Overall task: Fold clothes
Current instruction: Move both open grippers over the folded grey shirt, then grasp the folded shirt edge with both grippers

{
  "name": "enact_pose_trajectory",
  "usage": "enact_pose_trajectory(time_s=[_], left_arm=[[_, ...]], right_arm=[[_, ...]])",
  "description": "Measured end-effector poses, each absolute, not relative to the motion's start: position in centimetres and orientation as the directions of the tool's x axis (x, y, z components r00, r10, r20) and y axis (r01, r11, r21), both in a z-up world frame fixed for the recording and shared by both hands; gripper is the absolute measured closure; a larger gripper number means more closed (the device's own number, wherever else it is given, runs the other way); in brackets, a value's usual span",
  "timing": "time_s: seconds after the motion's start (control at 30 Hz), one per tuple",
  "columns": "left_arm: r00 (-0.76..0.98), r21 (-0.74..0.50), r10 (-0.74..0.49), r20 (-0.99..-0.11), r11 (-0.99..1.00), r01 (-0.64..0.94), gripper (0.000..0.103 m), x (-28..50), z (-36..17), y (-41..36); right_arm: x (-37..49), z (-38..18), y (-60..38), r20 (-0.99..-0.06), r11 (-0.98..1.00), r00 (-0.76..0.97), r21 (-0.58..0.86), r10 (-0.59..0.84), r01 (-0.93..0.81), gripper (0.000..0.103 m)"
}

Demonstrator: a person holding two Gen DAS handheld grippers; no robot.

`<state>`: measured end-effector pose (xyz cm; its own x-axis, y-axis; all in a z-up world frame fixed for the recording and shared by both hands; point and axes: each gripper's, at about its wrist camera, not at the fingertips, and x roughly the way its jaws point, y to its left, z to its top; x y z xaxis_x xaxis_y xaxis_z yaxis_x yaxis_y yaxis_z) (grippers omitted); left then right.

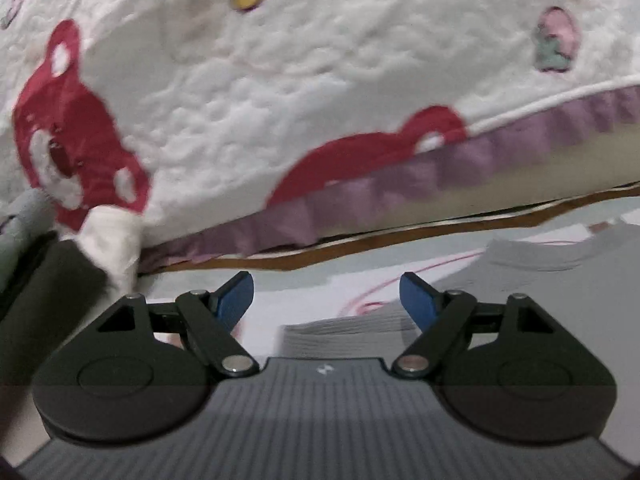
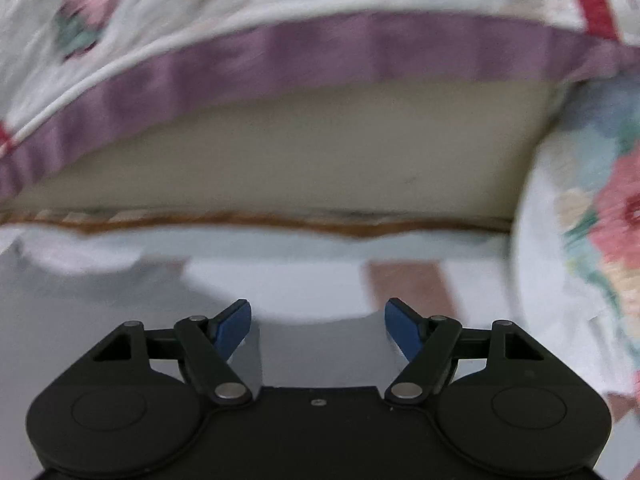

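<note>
My left gripper (image 1: 326, 300) is spread wide with nothing between its blue pads, and my right gripper (image 2: 318, 326) is just as wide and empty. The grey garment (image 1: 520, 256) lies flat under and ahead of both, on a pale sheet (image 2: 288, 276). Beyond it rises a white quilt (image 1: 280, 92) with a purple ruffle (image 2: 320, 52)

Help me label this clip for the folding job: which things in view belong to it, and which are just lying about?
Belongs to the job:
- grey garment, lying flat on the surface
- left hand-held gripper, open, empty
- right hand-held gripper, open, empty

Just lying about:
- white quilt with red bear prints and purple frill
- floral cushion at the right
- pale printed sheet under the garment
</note>
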<state>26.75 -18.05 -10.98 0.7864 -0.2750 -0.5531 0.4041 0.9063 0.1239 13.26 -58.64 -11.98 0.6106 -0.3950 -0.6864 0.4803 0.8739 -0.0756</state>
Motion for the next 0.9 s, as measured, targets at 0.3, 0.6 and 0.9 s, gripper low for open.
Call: enact_pose_trajectory(time_s=[0.3, 0.6, 0.9], left_arm=[[0.651, -0.003, -0.415, -0.635, 0.844, 0.536, 0.021, 28.3, -12.0, -15.4], [0.536, -0.402, -0.480, -0.694, 0.877, 0.263, 0.098, 30.6, -13.2, -9.7], [0.525, -0.340, -0.503, -0.687, 0.860, 0.379, 0.052, 30.3, -13.4, -10.9]], right_arm=[[8.0, -10.0, -61.1, -0.663, 0.870, 0.631, -0.061, -0.402, 0.489, 0.027], [8.1, -11.0, -60.4, -0.699, 0.926, 0.682, 0.076, -0.215, 0.370, 0.099], [9.0, -13.0, -63.1, -0.747, 0.885, 0.624, 0.104, -0.232, 0.454, 0.055]])
